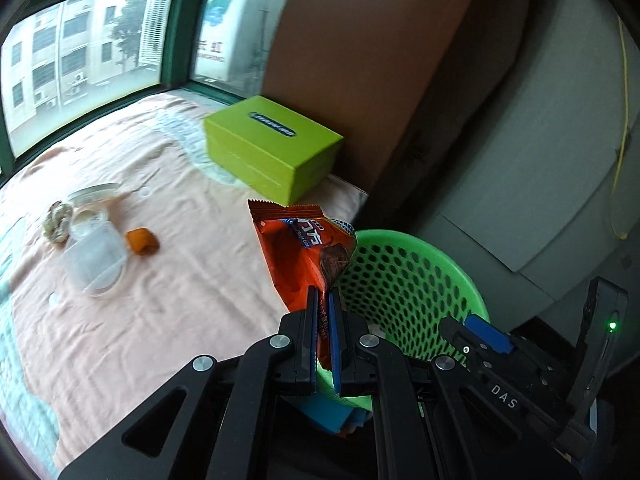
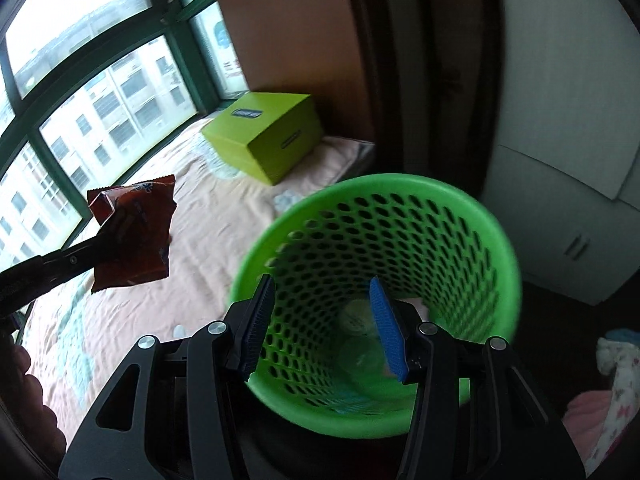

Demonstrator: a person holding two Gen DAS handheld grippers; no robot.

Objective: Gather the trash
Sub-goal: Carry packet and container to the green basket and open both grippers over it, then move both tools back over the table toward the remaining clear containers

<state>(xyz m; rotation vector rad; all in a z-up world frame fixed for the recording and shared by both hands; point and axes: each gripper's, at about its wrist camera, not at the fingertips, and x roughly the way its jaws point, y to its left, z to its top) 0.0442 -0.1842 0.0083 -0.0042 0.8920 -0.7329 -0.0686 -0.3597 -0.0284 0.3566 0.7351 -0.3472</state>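
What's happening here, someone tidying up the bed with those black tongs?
A person is clearing rubbish off a peach-coloured bedsheet with two handheld grippers. The left gripper has its fingers shut on a crinkly orange snack wrapper, held in the air beside a perforated green plastic wastebasket. The right gripper is open at the basket's near rim. A clear plastic tub and a small orange scrap lie on the sheet, near a lime-green box.

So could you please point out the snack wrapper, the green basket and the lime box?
snack wrapper [image 1: 304,248]: left wrist view, its orange front.
green basket [image 2: 372,184]: right wrist view, its far rim.
lime box [image 1: 276,128]: left wrist view, its lid.
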